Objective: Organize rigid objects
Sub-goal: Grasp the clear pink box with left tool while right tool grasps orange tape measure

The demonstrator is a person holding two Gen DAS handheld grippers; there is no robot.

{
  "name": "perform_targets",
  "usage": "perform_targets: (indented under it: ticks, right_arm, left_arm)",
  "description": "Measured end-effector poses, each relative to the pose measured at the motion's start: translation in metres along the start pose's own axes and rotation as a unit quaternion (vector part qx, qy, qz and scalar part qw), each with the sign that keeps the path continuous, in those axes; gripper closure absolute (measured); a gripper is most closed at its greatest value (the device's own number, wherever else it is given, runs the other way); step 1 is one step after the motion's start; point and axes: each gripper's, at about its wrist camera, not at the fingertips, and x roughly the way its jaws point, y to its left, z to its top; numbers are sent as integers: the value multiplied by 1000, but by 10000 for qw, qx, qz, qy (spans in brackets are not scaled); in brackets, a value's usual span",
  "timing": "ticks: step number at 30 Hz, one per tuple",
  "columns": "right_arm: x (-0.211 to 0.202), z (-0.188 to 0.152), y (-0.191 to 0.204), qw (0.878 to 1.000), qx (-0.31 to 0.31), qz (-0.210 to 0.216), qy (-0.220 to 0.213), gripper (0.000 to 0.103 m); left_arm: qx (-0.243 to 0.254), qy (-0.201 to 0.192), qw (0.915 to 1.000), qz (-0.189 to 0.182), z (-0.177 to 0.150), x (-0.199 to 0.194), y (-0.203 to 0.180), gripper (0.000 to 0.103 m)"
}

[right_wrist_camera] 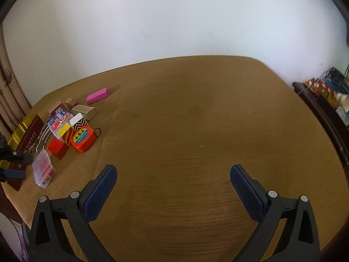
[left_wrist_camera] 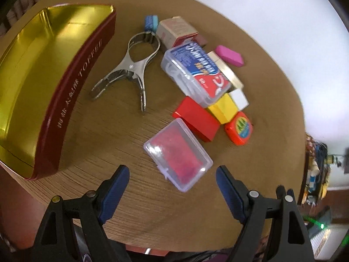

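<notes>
The gold-lined, maroon-walled toffee tin (left_wrist_camera: pixel 72 80) sits empty on the brown wooden counter (left_wrist_camera: pixel 130 196), so sorting appears barely begun. Every rigid item lies loose beside it: a steel spring clamp (left_wrist_camera: pixel 128 69), a red block (left_wrist_camera: pixel 196 118), an orange tape measure (left_wrist_camera: pixel 238 128), a pink eraser (left_wrist_camera: pixel 229 55). The left gripper (left_wrist_camera: pixel 172 185) hovers with jaws apart just short of a clear plastic box with red contents (left_wrist_camera: pixel 177 154). The right gripper (right_wrist_camera: pixel 173 182), jaws also apart, holds nothing over bare counter.

We are looking at a home room: a wood-grain desk (right_wrist_camera: pixel 196 131) standing against a plain white wall (right_wrist_camera: pixel 174 21), patterned curtains (right_wrist_camera: pixel 8 91) hanging at left, a dark side shelf (right_wrist_camera: pixel 322 104) crowding with household clutter at right.
</notes>
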Motion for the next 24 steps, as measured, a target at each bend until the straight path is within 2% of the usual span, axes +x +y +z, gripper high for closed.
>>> perform_targets:
  ticks: [7,13,16,17,19,24]
  right_arm:
    - [5,-1,-6,9997,91,209,87,0]
    - [8,-1,-7,9994,108,285,146,0]
    - [10,0,-8,9992,165,302,191,0]
    - [11,0,-8,9992,178,303,212,0]
    - [12,0,-8,9991,190,294,257,0]
    - [8,9,0,9986,130,398,309,0]
  left_arm:
    - [-444,260,9987,-65,11,23,1,19]
    - [-366,285,9988,185,17,29,-4,19]
    - [-338,254,9990,165,16,29,-4,20]
    - [-280,243,9991,183,15,30,-5,25]
    - [-204,101,9992,318,13,28,-3,41]
    - [-85,181,9998,-25,11,22,16,45]
